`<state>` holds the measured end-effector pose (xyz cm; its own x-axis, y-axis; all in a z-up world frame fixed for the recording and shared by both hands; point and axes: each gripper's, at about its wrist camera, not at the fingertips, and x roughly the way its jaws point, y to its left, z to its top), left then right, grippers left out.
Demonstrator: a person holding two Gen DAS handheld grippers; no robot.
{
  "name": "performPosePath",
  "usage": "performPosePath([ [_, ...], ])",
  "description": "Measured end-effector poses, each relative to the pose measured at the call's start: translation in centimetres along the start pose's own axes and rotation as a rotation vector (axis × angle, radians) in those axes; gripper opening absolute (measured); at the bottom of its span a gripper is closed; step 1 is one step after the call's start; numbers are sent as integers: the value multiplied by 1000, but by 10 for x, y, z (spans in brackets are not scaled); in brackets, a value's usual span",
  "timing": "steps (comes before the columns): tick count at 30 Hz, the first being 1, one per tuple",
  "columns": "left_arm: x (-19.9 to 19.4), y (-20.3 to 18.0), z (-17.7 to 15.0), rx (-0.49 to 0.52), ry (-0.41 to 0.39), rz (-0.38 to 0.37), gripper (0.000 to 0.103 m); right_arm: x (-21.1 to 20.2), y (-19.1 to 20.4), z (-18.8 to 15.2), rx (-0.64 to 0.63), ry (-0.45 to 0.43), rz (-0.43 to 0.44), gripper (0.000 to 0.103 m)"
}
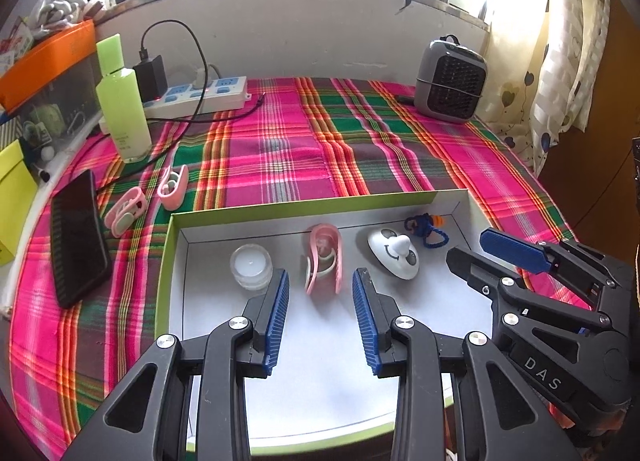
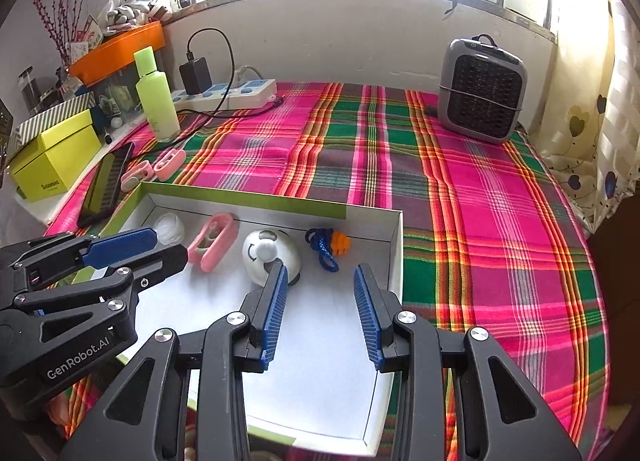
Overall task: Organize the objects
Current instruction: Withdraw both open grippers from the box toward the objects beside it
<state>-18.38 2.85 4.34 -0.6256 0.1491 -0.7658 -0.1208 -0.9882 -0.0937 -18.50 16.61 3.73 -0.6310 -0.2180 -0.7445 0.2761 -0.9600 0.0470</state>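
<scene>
Both claws hang released over the shallow tray (image 1: 170, 261), left claw (image 1: 320, 281) and right claw (image 2: 320, 277) gripping nothing. Along the tray's far wall sit a candle (image 1: 251, 266), pink clip (image 1: 324, 257), white toy (image 1: 394, 253) and blue-corded trinket (image 1: 426, 227).

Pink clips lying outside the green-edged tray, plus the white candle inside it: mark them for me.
Pink clip nearer the black phone (image 1: 127, 210), left wrist view, on its pink band.
Pink clip nearer the green bottle (image 1: 174, 186), left wrist view, on its outer curve.
White candle in clear glass (image 1: 251, 266), left wrist view, on the wax top.
</scene>
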Motion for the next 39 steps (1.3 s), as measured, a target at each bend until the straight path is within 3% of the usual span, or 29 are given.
performPosePath([
  [20, -44, 3, -34, 6, -59, 21, 32, -44, 19, -34, 17, -57, 7, 36],
  [39, -75, -2, -70, 12, -71, -17, 32, -72, 34, -70, 10, -76, 15, 36],
])
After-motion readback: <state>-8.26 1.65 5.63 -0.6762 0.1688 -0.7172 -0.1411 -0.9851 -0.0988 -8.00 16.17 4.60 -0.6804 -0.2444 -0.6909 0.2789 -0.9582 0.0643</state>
